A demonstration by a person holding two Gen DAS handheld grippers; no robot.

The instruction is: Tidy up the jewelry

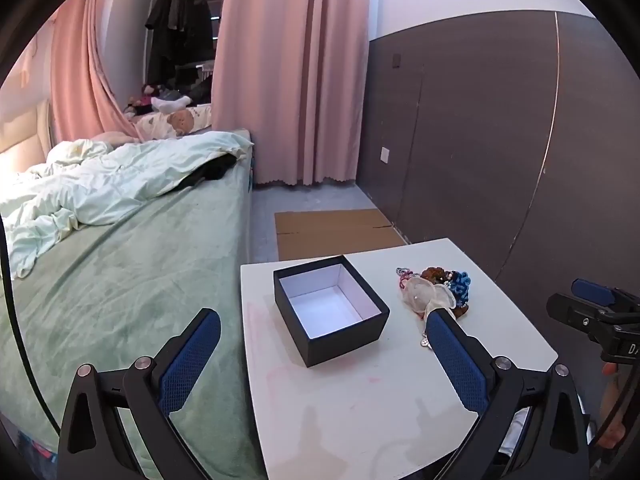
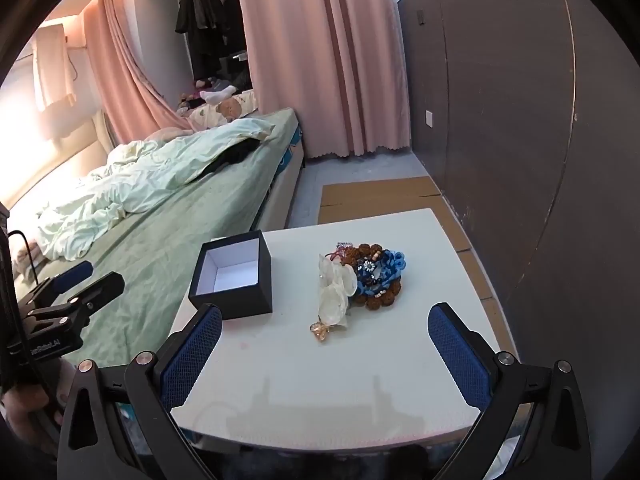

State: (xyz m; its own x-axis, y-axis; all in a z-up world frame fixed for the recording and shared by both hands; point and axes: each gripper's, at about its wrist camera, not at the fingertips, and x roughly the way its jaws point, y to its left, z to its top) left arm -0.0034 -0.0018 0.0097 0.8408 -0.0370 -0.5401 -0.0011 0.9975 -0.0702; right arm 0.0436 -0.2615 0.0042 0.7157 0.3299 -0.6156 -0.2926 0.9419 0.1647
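1. On the left, the left gripper hangs above the near edge of the white tabletop, its fingers spread wide with nothing between them; it points down toward the box.
2. The black box sits open on the left part of the tabletop, beside the bed. Its white inside is bare, so no piece has been put away yet.
3. Right of the box, apart from it, the jewelry pile lies in one heap: brown bead bracelets, a blue braided piece, a pale flower-shaped ornament and a small amber pendant at its near end. The pieces overlap, and I cannot tell how many there are.
4. On the right, the right gripper hovers short of the pile, fingers fully released and empty.
5. Judged from this, the task is at its very start: every piece remains to be lifted and placed in the box.
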